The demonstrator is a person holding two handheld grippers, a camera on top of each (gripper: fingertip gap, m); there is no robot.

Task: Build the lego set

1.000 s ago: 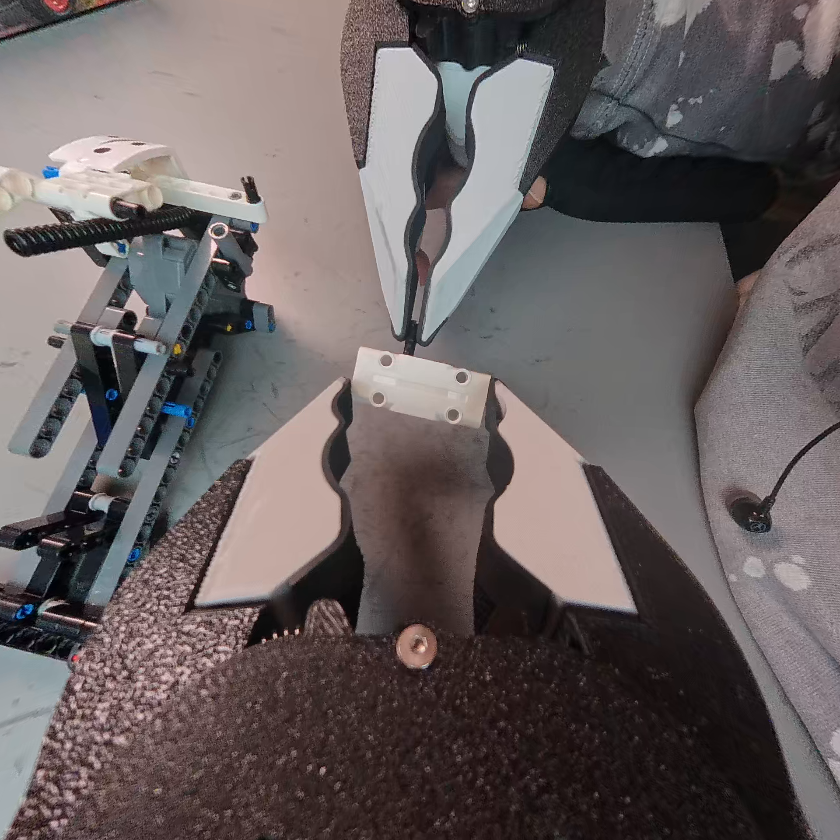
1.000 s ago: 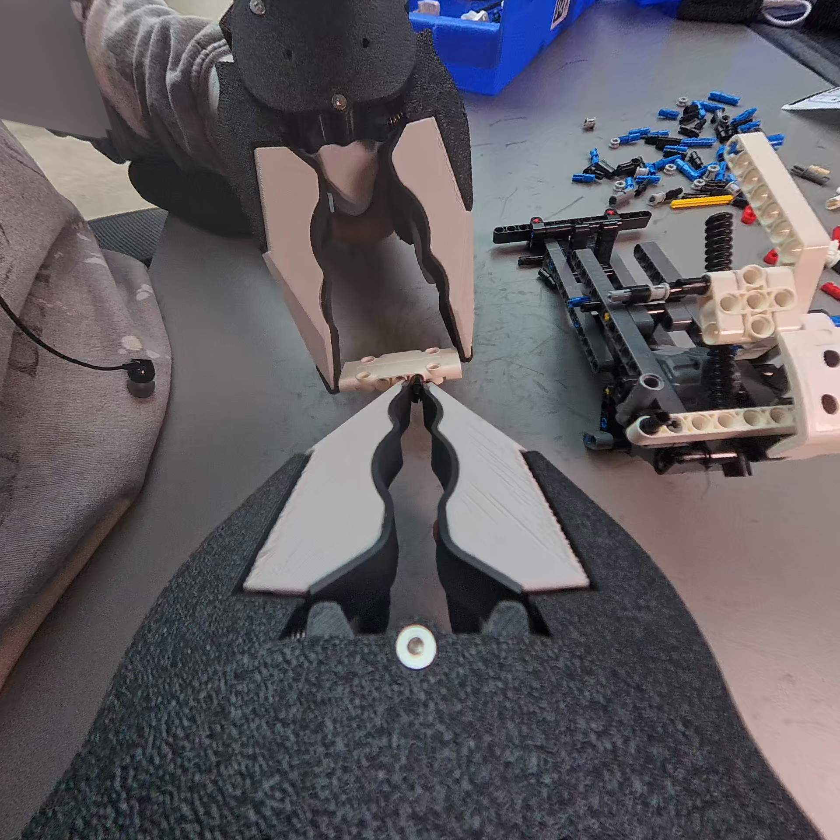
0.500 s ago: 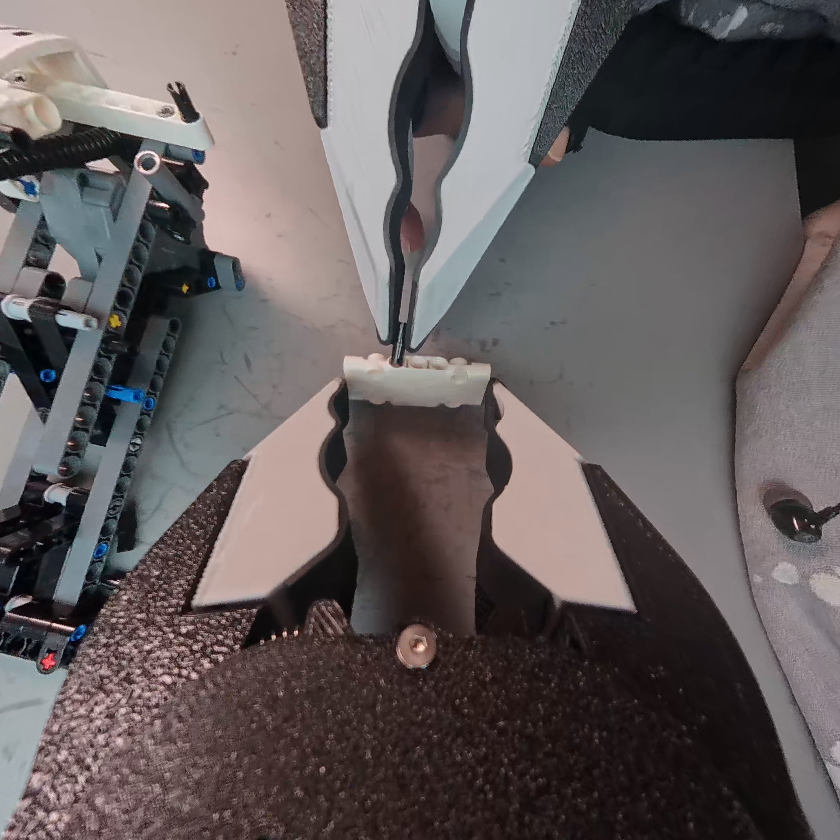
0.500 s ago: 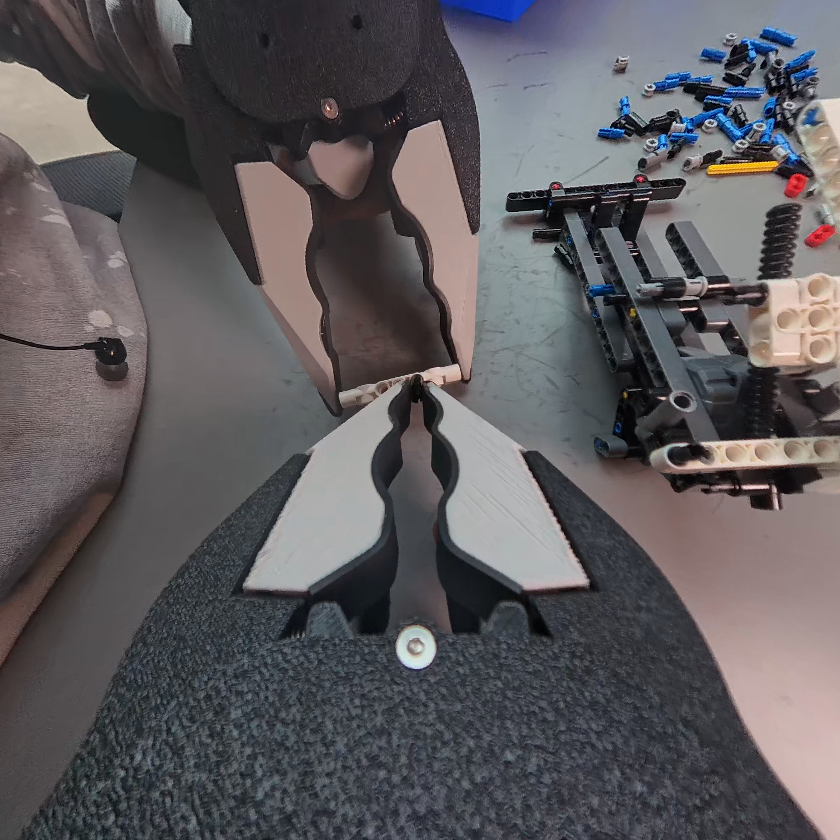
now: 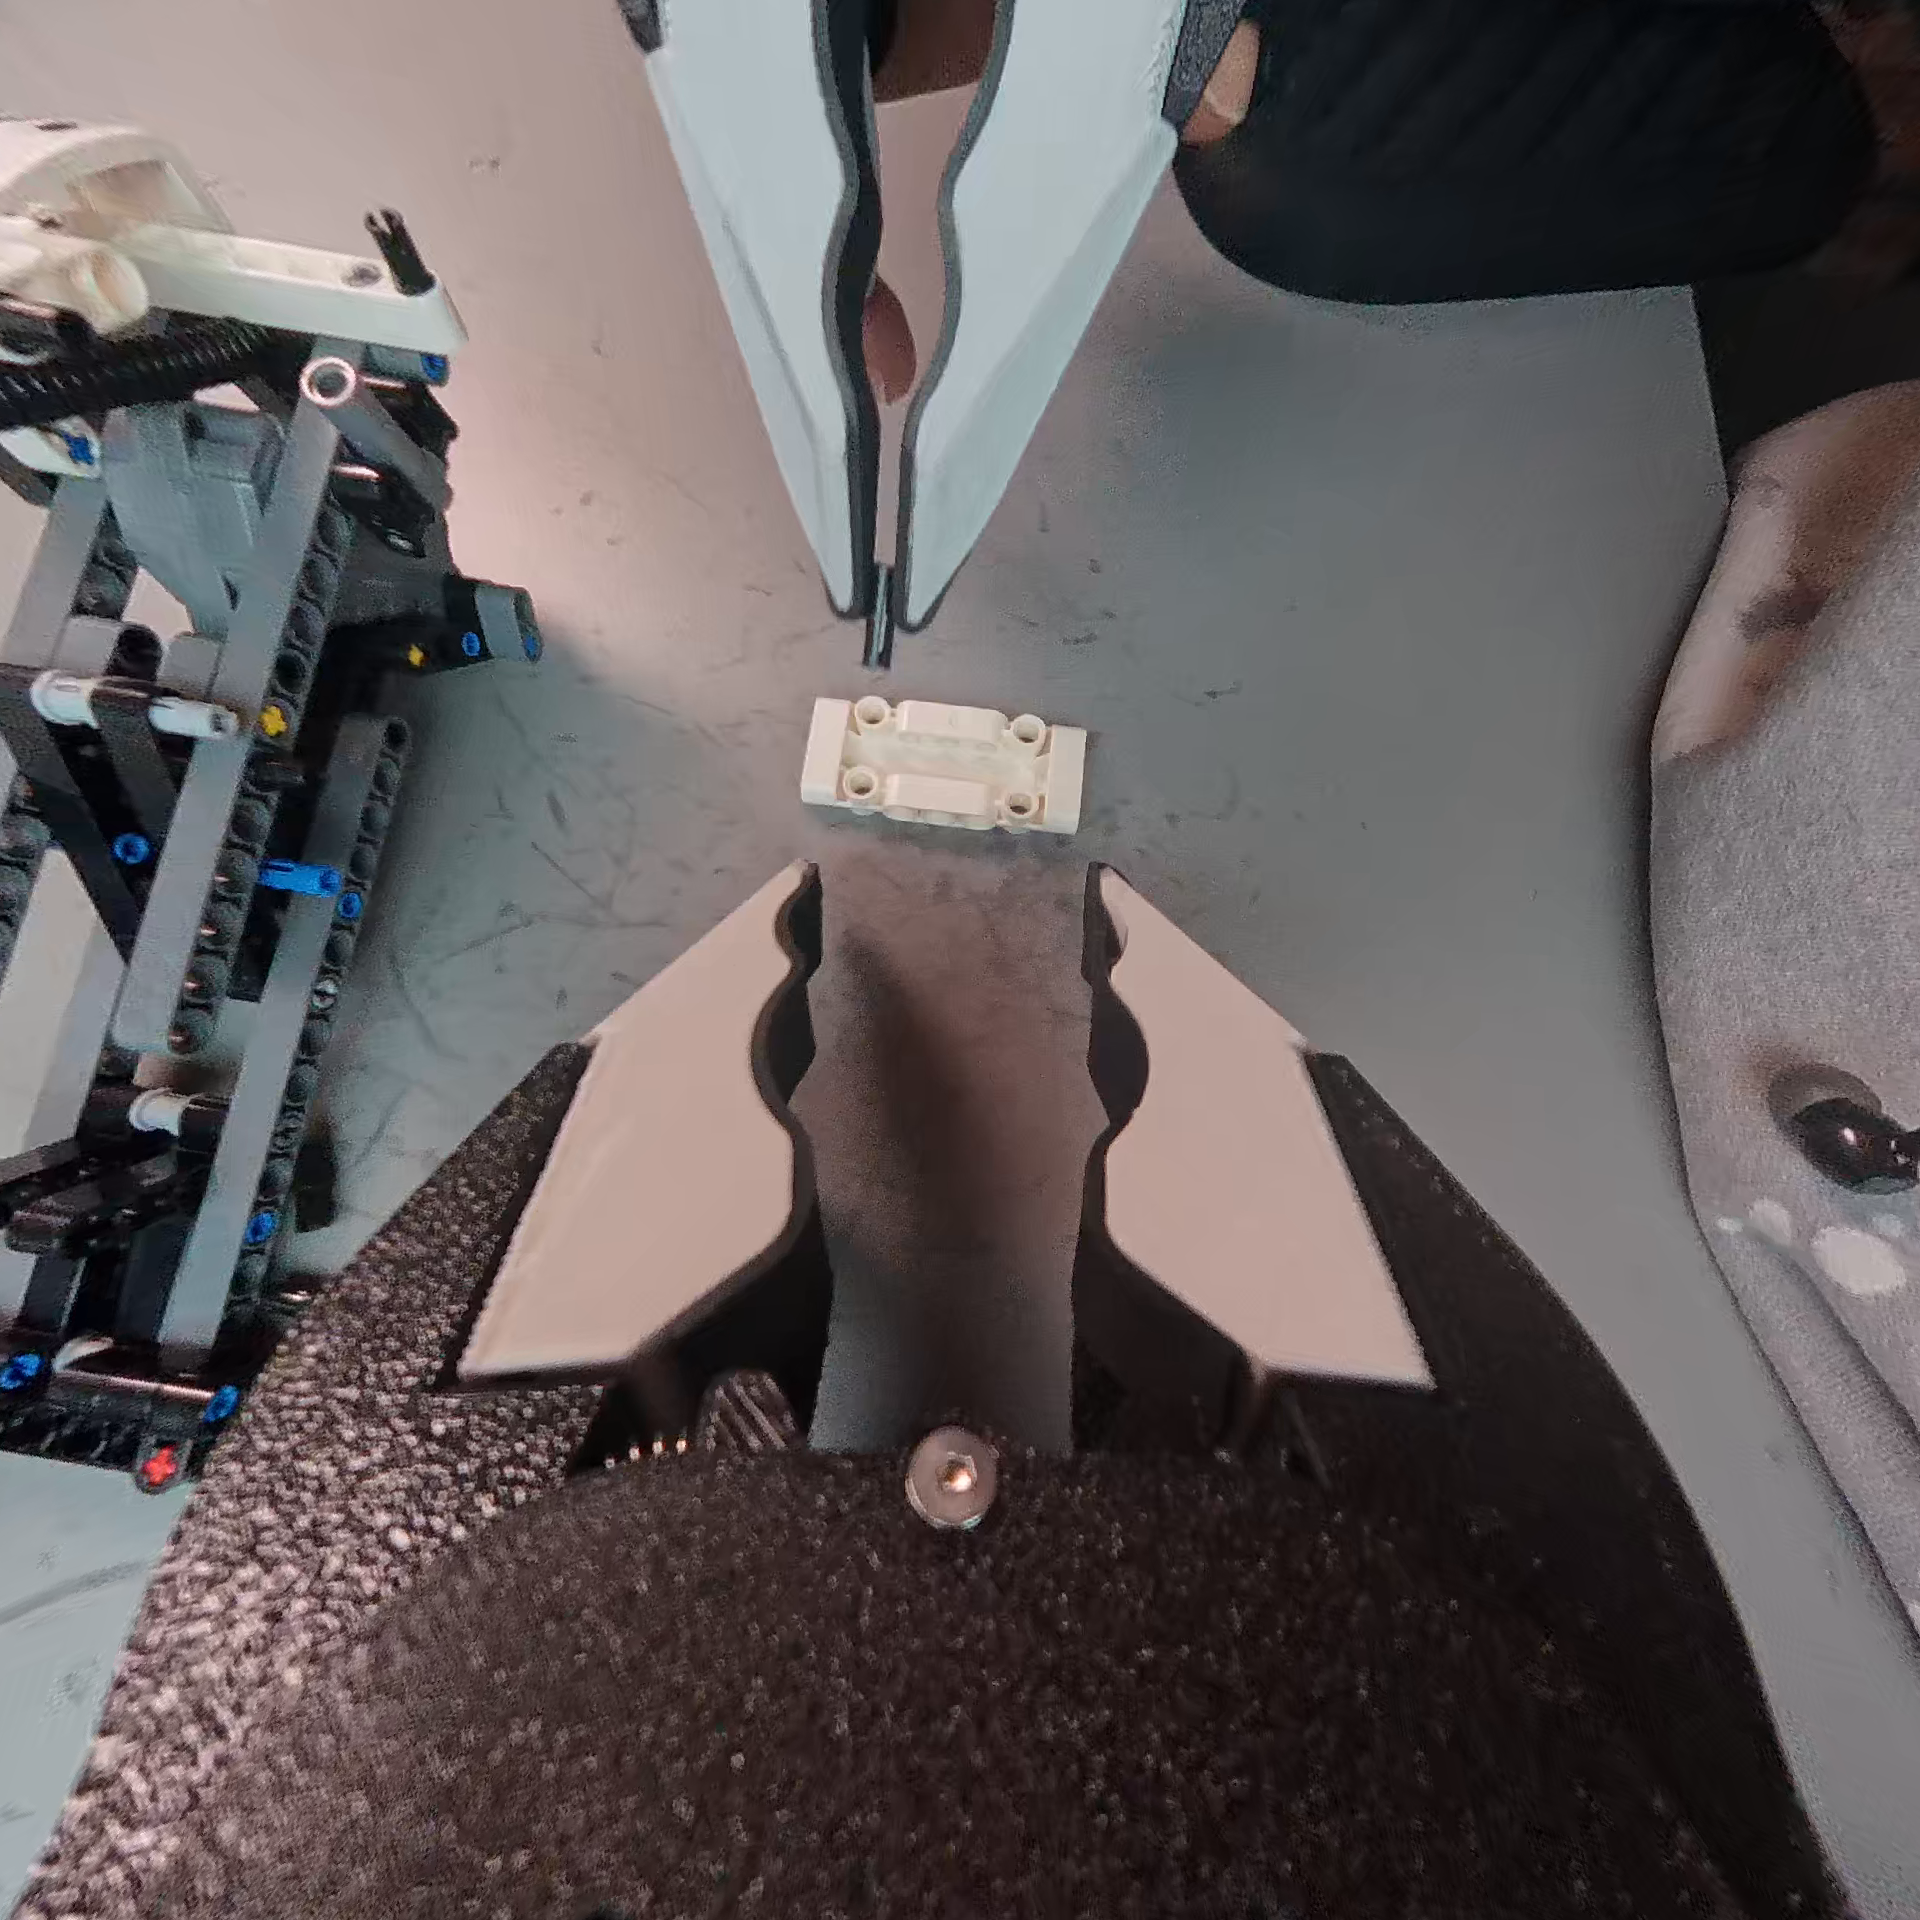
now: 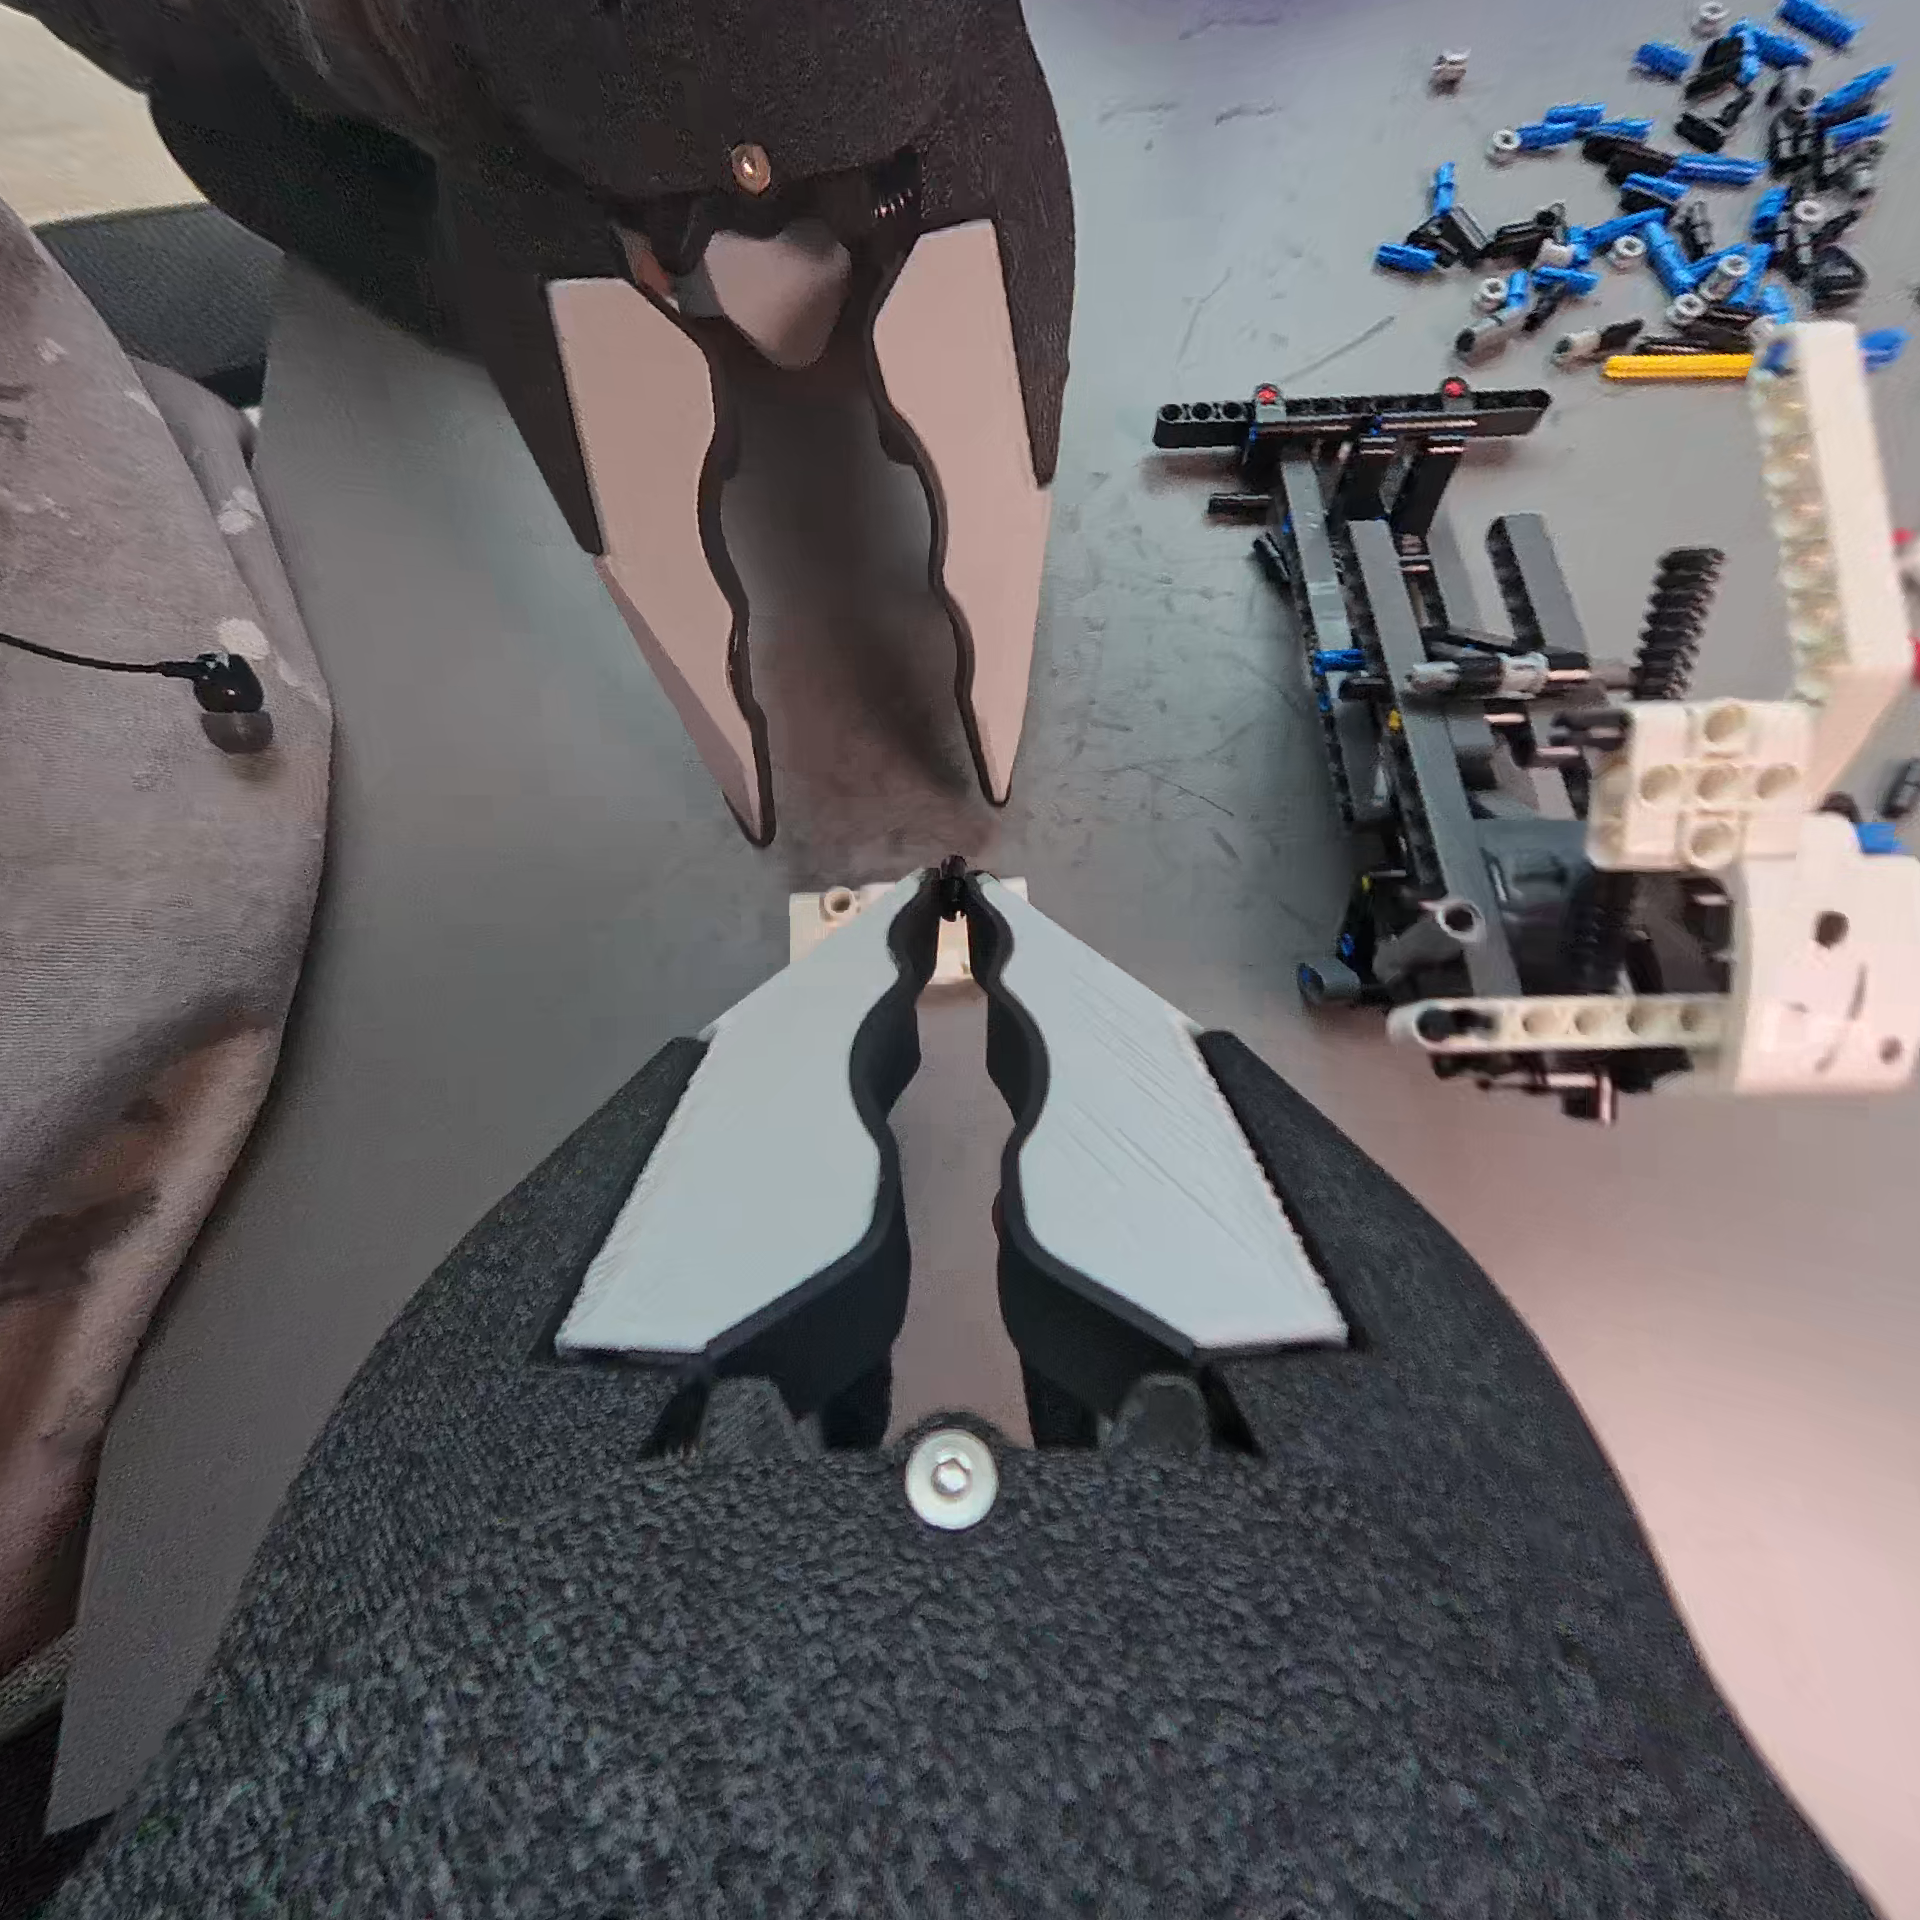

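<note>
The white brick (image 5: 943,779) has left the left gripper (image 5: 951,888), whose jaws are now spread wide and empty, and lies flat on the grey table (image 5: 1351,623) just beyond the fingertips. Past it, the right gripper (image 5: 881,613) is clenched on a small black pin (image 5: 879,629), its tip just short of the brick's far edge. The half-built model (image 5: 208,727) stands at the left; loose blue and black pieces (image 6: 1683,208) lie beyond it.
</note>
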